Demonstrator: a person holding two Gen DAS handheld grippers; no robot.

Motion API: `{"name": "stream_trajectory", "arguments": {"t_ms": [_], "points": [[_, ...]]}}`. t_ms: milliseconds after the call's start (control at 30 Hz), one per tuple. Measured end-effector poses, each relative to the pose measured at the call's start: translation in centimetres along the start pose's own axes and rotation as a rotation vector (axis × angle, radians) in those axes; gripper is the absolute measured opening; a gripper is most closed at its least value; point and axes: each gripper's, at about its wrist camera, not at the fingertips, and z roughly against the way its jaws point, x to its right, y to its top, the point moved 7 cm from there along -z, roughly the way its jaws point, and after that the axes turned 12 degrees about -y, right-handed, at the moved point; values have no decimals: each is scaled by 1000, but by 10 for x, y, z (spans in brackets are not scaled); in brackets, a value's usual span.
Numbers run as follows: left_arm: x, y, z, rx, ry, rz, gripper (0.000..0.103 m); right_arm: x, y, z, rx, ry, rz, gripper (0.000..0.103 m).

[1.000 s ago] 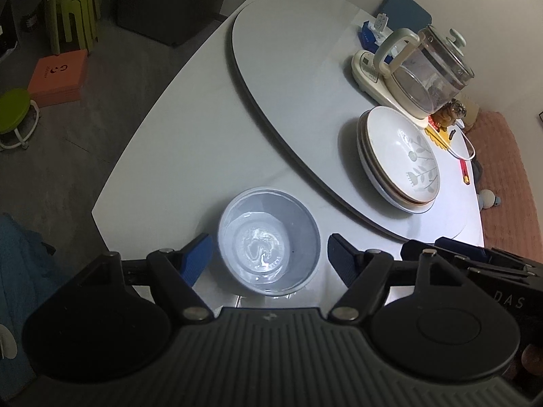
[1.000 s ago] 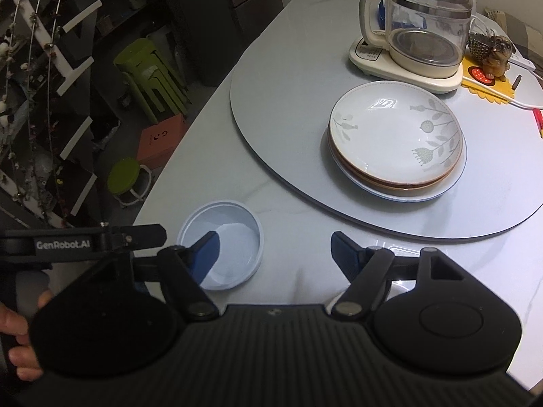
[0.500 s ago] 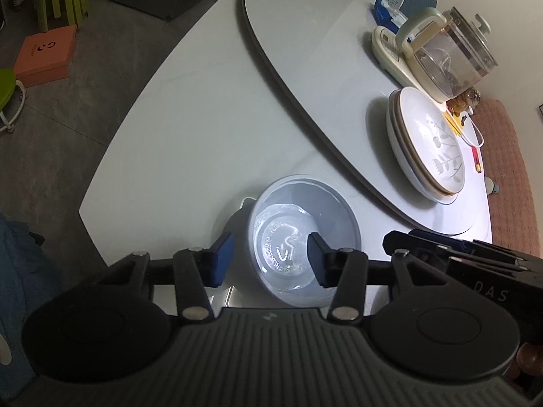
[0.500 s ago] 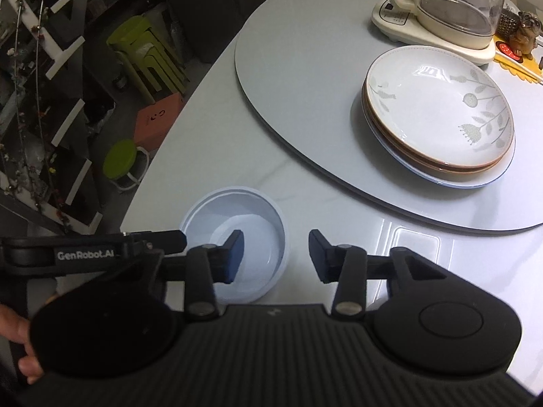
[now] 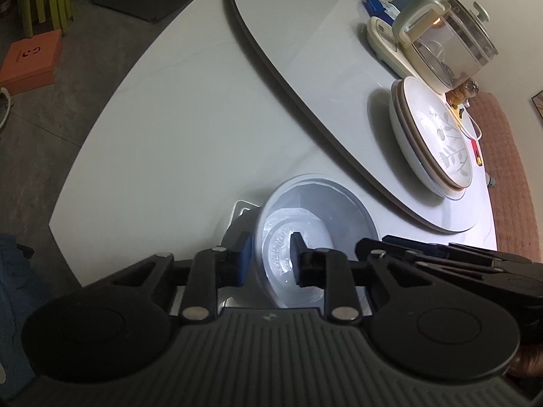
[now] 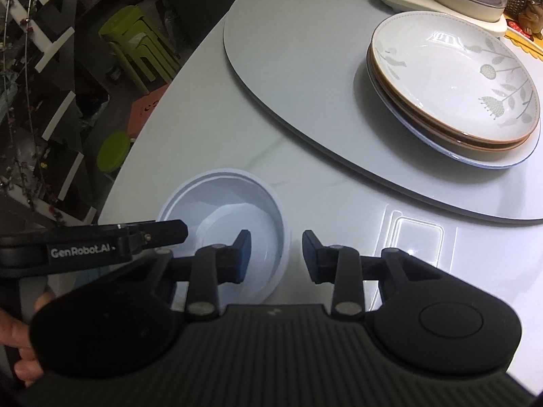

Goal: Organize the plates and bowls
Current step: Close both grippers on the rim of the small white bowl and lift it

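Left wrist view: the left tongs (image 5: 271,252) straddle the near wall of a clear plastic bowl (image 5: 319,224), one blue pad outside at 9 o'clock of the rim, the other inside the bowl. The fingers are drawn close on the thin wall, so they look clamped on it, a rim pinch that suits a light, flexible container. The bowl sits low in the frame, on or just above the pale glossy tabletop (image 5: 176,129); I cannot tell whether it is lifted. Its wall is translucent and smooth, with embossed lettering on the round base.

At 2 o'clock a stack of plates (image 5: 431,139) rests on a grey turntable (image 5: 305,51) with a dark edge. The top plate is shallow white ceramic with a brown rim and grey leaf pattern. This stack is likely the tidy spot for dishes. A glass kettle (image 5: 448,47) on a cream base stands beyond it.

Right wrist view: the right tongs (image 6: 276,249) are apart and hold nothing, hovering over the bowl's (image 6: 224,217) 3 o'clock edge, probably ready to steady it. The left tool's black arm crosses the bowl's rim at 9 o'clock
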Motion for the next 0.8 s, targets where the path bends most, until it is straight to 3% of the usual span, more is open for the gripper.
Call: {"name": "stream_trajectory", "arguments": {"t_ms": [67, 300, 800], "points": [[0, -1, -2, 1, 4, -3, 25, 0, -2, -5, -9, 9, -7, 27], [12, 0, 7, -1, -1, 8, 25, 7, 0, 2, -2, 16, -25, 24], [98, 14, 65, 26, -20, -13, 25, 36, 17, 84, 39, 38, -58, 24]]}}
